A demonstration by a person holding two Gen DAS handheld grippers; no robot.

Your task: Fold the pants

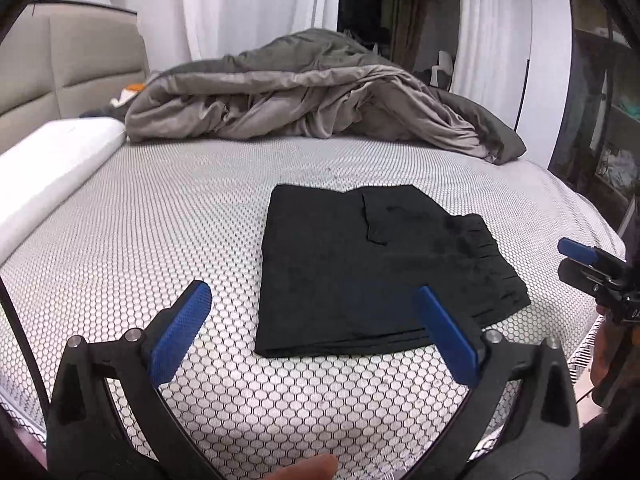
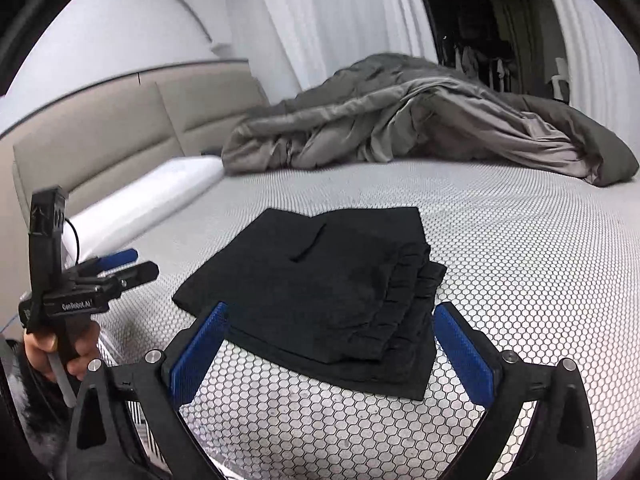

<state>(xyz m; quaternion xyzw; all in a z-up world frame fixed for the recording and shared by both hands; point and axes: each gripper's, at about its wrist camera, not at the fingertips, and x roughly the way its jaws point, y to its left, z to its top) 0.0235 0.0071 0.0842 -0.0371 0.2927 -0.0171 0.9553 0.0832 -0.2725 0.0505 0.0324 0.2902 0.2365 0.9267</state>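
The black pants (image 1: 372, 268) lie folded into a flat square on the honeycomb-patterned bed cover (image 1: 160, 220); the gathered waistband is on the right side. They also show in the right wrist view (image 2: 328, 296). My left gripper (image 1: 312, 304) is open and empty, above the near edge of the pants. My right gripper (image 2: 330, 322) is open and empty, just in front of the pants. The right gripper shows at the right edge of the left wrist view (image 1: 576, 260). The left gripper shows at the left of the right wrist view (image 2: 132, 264).
A crumpled grey duvet (image 1: 312, 92) lies across the far side of the bed. A white pillow (image 1: 52, 172) lies along the left by the beige headboard (image 1: 72, 56). White curtains (image 1: 256, 4) and a dark doorway are behind. The bed's near edge is under my grippers.
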